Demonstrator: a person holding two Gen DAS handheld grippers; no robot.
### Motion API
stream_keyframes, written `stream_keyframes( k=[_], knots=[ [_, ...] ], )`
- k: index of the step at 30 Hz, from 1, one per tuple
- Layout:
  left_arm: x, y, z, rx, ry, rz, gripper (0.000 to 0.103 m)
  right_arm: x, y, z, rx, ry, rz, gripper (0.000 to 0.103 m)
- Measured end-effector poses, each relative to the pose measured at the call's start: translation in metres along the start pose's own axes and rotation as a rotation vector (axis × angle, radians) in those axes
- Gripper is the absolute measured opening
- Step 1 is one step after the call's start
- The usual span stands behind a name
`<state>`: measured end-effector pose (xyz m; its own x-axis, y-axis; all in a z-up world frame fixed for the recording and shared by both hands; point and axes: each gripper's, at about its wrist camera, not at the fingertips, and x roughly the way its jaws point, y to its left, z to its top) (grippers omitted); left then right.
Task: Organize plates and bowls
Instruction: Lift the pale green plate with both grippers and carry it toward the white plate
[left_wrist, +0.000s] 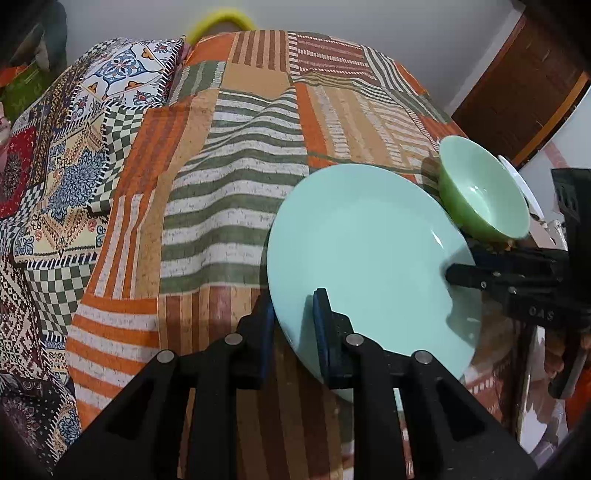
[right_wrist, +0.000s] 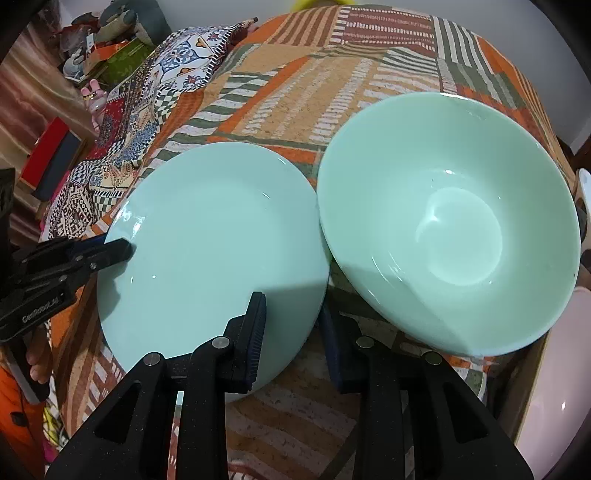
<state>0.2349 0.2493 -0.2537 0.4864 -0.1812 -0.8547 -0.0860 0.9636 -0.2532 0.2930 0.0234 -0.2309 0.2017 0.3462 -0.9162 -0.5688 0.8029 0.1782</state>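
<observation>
Patchwork cloth (left_wrist: 236, 155), striped orange, green and brown, covers the whole surface ahead of both grippers.

Mint plate (right_wrist: 207, 251) lies on it, spanning the space between the two tools, its rim reaching into both. Left gripper (left_wrist: 293, 332): fingers part-open and straddling the near rim, one under the edge, one over the plate face; no squeeze visible, so probably not yet gripped. Right gripper (right_wrist: 291, 343): also part-open, its left finger over the plate's edge and its right finger outside the rim, nothing held that I can confirm.

Green bowl (right_wrist: 448, 225) sits just ahead and right of the right gripper, rim almost touching the plate; contact can't be settled.

Judgement: plate pickup in hand. Seat each rim deep between the pads before closing, close both sides evenly, lift level, and keep clear of the bowl.
</observation>
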Motion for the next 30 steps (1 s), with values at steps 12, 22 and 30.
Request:
stream_keyframes(
  k=[12, 22, 30],
  knots=[
    [-0.021, -0.015, -0.011, 0.013, -0.03, 0.045, 0.02, -0.012, 0.001, -0.008, 0.027, -0.018, 0.019, 0.026],
    [-0.07, -0.039, -0.025, 0.033, -0.101, 0.047, 0.02, -0.052, 0.007, -0.022, 0.026, -0.096, 0.041, 0.026],
    [-0.119, -0.062, -0.036, 0.045, -0.176, 0.054, 0.02, -0.097, 0.013, -0.037, 0.015, -0.198, 0.059, 0.026]
  ],
)
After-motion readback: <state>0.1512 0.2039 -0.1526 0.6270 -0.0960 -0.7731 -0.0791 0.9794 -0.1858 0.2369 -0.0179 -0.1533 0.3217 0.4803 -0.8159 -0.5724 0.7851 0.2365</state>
